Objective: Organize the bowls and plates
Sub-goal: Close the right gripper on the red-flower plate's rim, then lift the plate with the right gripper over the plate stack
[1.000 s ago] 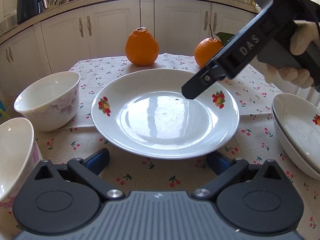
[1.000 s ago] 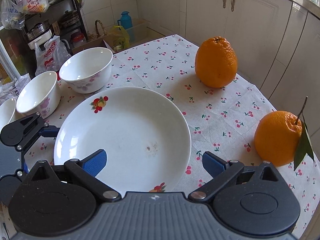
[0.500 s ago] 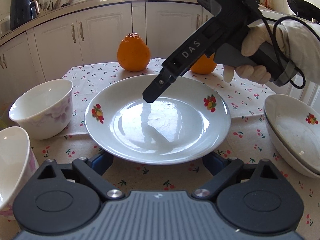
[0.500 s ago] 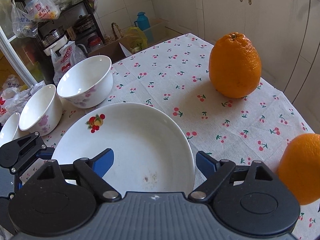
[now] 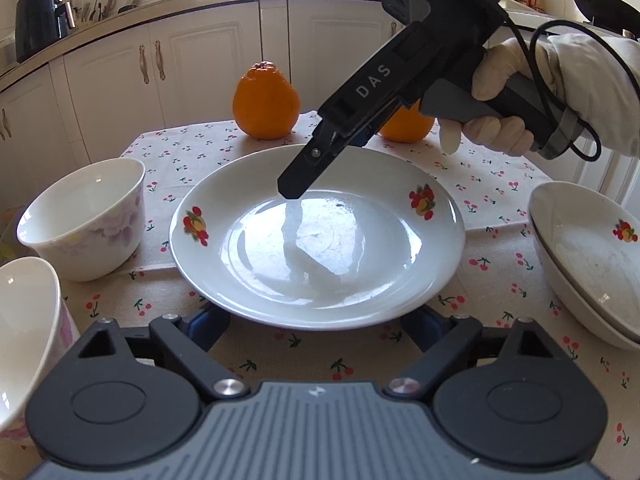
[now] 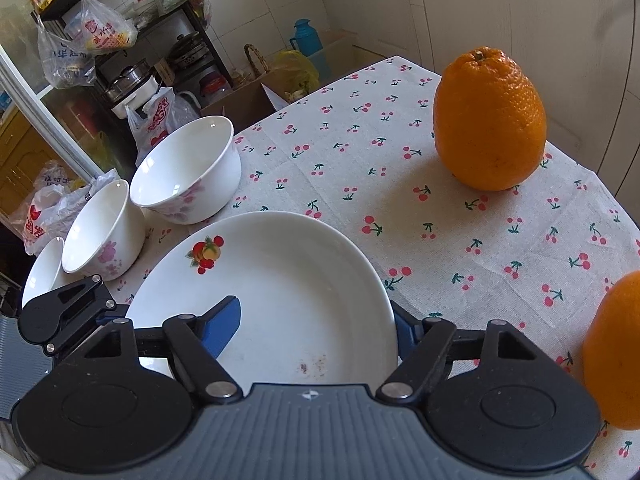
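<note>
A white plate with fruit prints (image 5: 320, 240) lies in the middle of the cherry-print tablecloth; it also shows in the right wrist view (image 6: 280, 292). My left gripper (image 5: 316, 326) is open at the plate's near rim, its blue pads partly hidden under the rim. My right gripper (image 6: 316, 328) is open over the plate's far side, one blue pad (image 6: 222, 330) above the plate's well, the other outside the rim. It shows from the left wrist view (image 5: 292, 188) pointing down at the plate. Two stacked plates (image 5: 592, 264) sit at the right.
White floral bowls stand left of the plate (image 5: 86, 216) (image 5: 24, 340); the right wrist view shows three in a row (image 6: 188, 172) (image 6: 104, 232) (image 6: 42, 272). Two oranges (image 6: 490, 120) (image 6: 616, 352) sit at the far side. Kitchen cabinets stand behind the table.
My right gripper has moved left and down over the plate, toward its well. My left gripper has closed in slightly on the plate's near rim. The plate has not moved.
</note>
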`<state>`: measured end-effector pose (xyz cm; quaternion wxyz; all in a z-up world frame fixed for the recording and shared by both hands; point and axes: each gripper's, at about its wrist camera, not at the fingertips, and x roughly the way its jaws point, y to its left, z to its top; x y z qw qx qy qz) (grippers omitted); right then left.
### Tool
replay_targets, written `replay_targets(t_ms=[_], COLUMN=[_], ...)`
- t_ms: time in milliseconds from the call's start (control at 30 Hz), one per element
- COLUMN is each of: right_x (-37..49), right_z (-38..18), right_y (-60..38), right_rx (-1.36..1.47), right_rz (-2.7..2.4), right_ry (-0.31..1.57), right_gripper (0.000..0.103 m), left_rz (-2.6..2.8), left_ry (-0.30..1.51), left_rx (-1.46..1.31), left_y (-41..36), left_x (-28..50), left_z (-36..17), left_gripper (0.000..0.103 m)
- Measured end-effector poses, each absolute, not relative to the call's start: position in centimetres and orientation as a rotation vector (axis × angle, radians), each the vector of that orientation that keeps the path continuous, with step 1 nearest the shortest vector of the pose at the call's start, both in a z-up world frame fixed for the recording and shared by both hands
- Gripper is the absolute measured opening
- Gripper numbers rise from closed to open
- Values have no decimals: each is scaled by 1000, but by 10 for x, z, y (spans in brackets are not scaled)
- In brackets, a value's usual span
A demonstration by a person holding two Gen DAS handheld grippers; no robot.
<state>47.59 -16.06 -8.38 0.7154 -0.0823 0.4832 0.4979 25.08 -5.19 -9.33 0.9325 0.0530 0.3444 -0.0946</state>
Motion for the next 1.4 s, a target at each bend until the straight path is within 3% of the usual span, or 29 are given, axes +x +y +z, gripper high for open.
replay_targets(t_ms=[600, 1400], right_x=[451, 354], right_z=[-67, -22], right_y=[-176, -263], right_rx=[-124, -54], right_rz=[1094, 925], right_ry=[1077, 997], right_gripper=[82, 82], left_rz=[-245, -451], left_ry=[724, 700], left_rx=[167, 249], left_y=[-53, -91], left_x=[234, 180], left_z=[-76, -40], left_gripper=[91, 91])
